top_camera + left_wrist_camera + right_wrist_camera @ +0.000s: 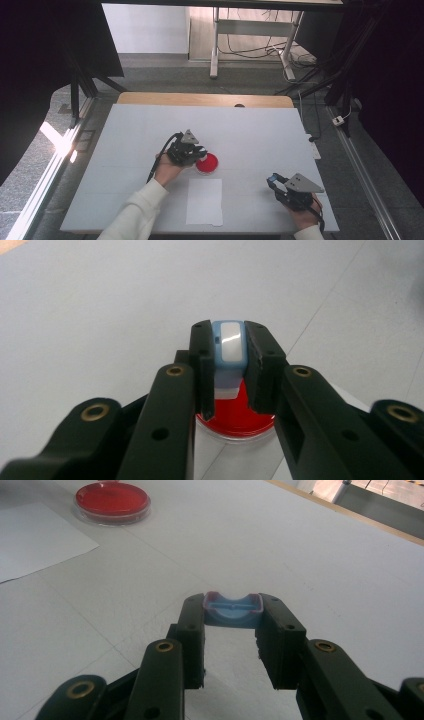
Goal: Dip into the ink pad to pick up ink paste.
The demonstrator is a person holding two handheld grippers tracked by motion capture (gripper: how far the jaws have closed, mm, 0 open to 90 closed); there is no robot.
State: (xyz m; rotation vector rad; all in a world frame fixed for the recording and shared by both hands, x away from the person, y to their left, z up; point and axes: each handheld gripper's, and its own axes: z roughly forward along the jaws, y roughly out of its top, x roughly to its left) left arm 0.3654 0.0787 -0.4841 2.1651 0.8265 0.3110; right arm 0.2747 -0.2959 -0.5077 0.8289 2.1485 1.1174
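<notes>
My left gripper (227,365) is clamped on a small pale blue piece with a white face (228,342), held directly above the red dish (240,415). In the high view that gripper (199,151) sits just beside the dish (207,163) near the middle of the white tabletop (125,145). My right gripper (232,615) is clamped on a blue cap-like piece (232,609), low over the tabletop near its right front corner (274,181), well apart from the dish (113,501). 1 white paper sheet (204,201) lies between my 2 hands.
</notes>
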